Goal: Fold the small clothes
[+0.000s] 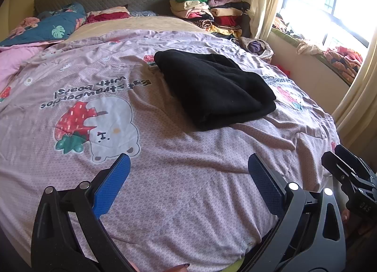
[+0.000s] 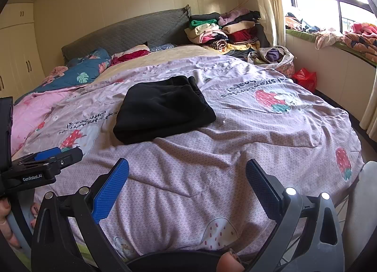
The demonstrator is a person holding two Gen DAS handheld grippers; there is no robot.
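Observation:
A black garment (image 1: 216,88) lies folded into a thick rectangle on the lilac bedspread (image 1: 179,154); the right wrist view shows the same black garment (image 2: 162,109) in the middle of the bed. My left gripper (image 1: 188,165) is open, held above the bedspread near the bed's front edge, well short of the garment, nothing between its blue pads. My right gripper (image 2: 187,168) is open too, also over bare bedspread (image 2: 212,154) in front of the garment. The right gripper's body (image 1: 348,175) appears at the left view's right edge, and the left gripper's body (image 2: 42,163) at the right view's left edge.
A pile of folded clothes (image 2: 223,29) sits at the bed's far right corner by the grey headboard (image 2: 122,31). A floral blue quilt (image 2: 87,69) and pink blanket (image 2: 30,109) lie at far left. A bag (image 2: 273,56), a red plastic bag (image 2: 305,77) and a window ledge with laundry (image 2: 341,36) are to the right.

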